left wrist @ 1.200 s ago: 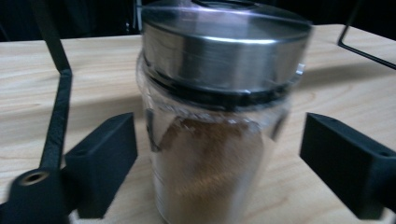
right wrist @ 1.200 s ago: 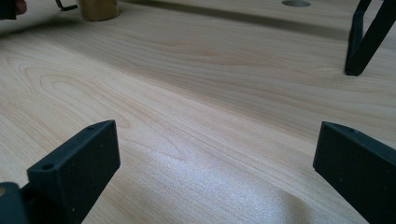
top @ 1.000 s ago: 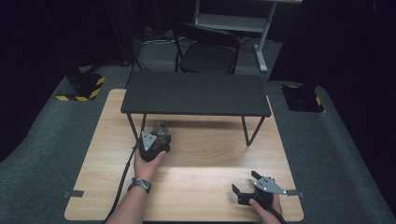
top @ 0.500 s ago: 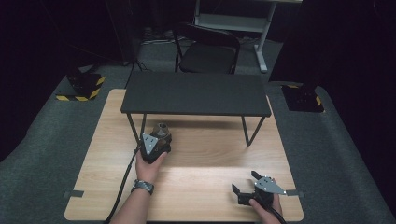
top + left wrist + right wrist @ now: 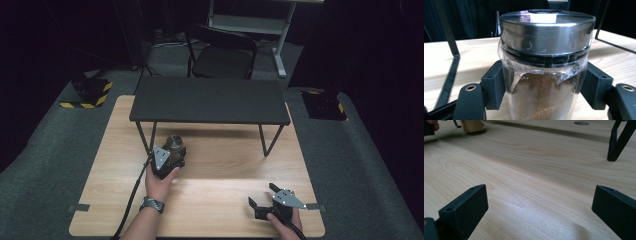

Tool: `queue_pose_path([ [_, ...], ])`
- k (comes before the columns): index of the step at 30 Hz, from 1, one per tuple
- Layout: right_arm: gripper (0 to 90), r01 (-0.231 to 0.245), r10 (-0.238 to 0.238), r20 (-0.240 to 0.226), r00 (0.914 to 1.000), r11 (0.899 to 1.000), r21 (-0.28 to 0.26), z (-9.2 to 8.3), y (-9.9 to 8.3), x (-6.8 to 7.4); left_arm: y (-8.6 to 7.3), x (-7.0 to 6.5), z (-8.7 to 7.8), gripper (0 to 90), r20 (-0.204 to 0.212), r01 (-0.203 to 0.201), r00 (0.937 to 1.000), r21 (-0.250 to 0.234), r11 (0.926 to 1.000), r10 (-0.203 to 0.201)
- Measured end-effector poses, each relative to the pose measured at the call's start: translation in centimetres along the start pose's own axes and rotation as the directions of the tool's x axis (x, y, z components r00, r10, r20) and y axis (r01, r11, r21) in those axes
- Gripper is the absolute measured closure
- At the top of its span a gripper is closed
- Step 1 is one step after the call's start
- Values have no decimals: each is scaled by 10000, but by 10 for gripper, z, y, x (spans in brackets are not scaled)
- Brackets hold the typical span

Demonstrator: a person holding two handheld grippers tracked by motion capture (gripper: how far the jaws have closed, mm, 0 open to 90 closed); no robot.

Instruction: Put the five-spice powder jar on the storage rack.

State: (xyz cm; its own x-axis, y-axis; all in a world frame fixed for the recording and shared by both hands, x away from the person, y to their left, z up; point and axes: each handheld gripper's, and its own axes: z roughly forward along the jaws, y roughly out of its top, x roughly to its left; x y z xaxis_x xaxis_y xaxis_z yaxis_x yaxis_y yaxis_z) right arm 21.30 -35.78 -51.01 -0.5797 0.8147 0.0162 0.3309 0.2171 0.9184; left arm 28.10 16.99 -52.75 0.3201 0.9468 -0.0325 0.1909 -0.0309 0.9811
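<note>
Between the two black jaws of the left gripper (image 5: 544,97) a jar (image 5: 544,75) is held upright, each jaw pressed against one side of the glass below the lid, so the jar lies directly ahead of that gripper with its long axis vertical. It is seen standing on the wooden table (image 5: 225,165), just in front of the left legs of the black shelf (image 5: 210,100). A brushed metal lid (image 5: 547,30), torn clear film at the neck and brown powder inside are shown. Well apart, near the table's front right edge, the right gripper (image 5: 263,196) is held wide open and empty, so the left hand is judged nearer.
</note>
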Motion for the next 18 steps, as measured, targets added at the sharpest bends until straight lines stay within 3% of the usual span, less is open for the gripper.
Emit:
queue_pose_path([
  [10,7,52,-52,70,10000,10000,-12,0,0,2,8,-7,-37,310,8,-195,9998,-63,9998,195],
  [15,7,30,-30,115,9999,10000,40,0,1,2,16,-8,-56,310,125,-80,9999,-384,9992,85],
  [18,7,18,-19,136,9999,10000,50,0,1,3,23,-10,-66,310,124,-243,9996,-462,9986,249],
])
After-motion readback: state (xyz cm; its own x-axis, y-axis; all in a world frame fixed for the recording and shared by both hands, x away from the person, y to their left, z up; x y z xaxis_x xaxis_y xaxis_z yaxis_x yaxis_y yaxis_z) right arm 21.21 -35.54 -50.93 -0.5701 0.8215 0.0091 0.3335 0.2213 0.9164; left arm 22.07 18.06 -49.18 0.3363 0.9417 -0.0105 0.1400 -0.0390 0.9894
